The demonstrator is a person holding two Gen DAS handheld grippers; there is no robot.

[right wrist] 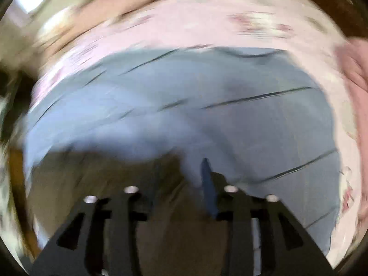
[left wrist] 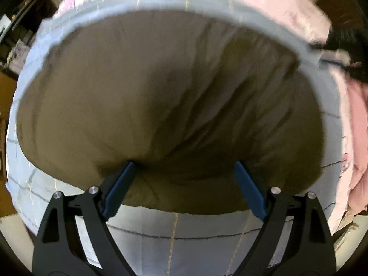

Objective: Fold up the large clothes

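On the blue checked sheet [left wrist: 161, 241] lies the olive garment [left wrist: 149, 96], spread between the left claw [left wrist: 184, 168], whose jaws stand released over its near hem. Right claw [right wrist: 181, 172], blurred, looks parted at the garment's edge; nothing grasped. Next likely: pinch the hem and fold. Pink floral bedding [right wrist: 207, 30] surrounds.
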